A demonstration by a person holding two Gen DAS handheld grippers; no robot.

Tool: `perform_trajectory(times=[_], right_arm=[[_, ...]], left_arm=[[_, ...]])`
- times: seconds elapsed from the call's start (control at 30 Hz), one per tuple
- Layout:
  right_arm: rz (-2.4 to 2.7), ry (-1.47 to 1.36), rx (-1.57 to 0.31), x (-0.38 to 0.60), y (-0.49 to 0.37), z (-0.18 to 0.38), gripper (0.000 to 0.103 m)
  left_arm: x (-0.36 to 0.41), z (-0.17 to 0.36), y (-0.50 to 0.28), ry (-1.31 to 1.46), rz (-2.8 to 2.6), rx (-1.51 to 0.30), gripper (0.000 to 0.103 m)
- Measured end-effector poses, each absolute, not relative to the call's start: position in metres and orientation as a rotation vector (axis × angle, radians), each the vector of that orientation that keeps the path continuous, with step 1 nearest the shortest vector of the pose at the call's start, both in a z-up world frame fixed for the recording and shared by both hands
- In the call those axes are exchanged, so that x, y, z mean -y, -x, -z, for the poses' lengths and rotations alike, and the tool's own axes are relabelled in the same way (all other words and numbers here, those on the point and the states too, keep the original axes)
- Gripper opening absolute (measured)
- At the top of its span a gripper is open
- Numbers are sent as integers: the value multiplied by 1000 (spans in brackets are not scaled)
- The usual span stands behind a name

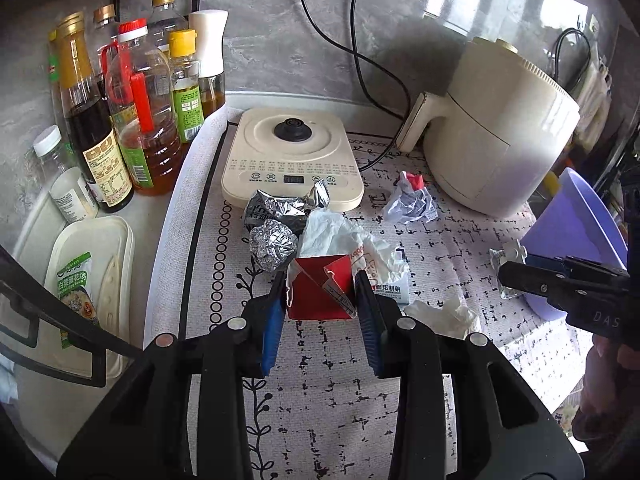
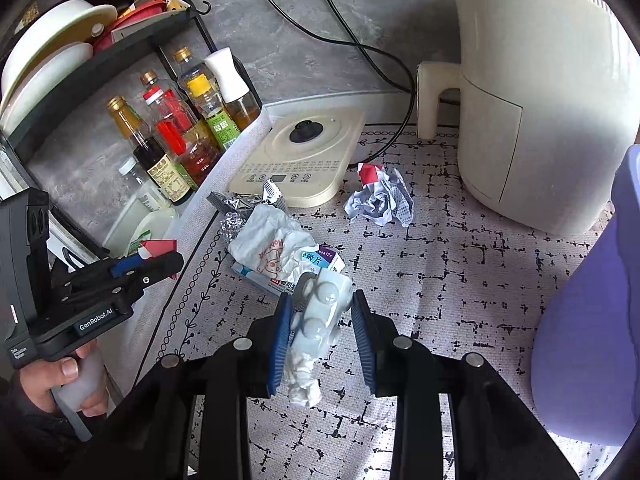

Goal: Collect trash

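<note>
- My left gripper (image 1: 320,284): jaws part-open, clamped on small folded red-and-white paper carton (image 1: 322,292), held above patterned grey-white mat (image 1: 328,380).
- My right gripper (image 2: 320,308): narrow too, gripping white plastic blister pack (image 2: 320,312) w/ crumpled white tissue (image 2: 302,376), off mat, left of lavender plastic bin (image 2: 592,320).
- Foil balls, wrappers lie on mat by cream cooker base (image 1: 292,152).

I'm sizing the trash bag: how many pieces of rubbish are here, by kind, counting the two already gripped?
Foil wads: 2
Crumpled papers: 2
Tissue: 1
Small boxes: 2
Blister pack: 1
Total: 8
</note>
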State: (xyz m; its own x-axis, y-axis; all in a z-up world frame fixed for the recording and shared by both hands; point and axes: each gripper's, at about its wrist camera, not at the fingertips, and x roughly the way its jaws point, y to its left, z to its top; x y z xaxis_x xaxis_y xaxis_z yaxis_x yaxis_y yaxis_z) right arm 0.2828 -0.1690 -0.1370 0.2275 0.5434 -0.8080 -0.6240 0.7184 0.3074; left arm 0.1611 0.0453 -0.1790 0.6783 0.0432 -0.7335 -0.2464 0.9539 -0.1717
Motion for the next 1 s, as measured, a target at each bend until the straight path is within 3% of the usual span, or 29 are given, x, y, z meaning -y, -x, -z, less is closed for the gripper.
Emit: perform_trajectory(times=[0.67,0.87,1.0], right_arm=[[-845,-10,-880,274,-302,51,32],[-807,-40,-862,313,-316,43,21],[-810,-50,-843,332,-319,34,25]], left_arm=[[43,114,-155,245,-166,-683,34],[74,104,-166,229,-133,-664,34],[85,103,-168,241,-135,-656,34]])
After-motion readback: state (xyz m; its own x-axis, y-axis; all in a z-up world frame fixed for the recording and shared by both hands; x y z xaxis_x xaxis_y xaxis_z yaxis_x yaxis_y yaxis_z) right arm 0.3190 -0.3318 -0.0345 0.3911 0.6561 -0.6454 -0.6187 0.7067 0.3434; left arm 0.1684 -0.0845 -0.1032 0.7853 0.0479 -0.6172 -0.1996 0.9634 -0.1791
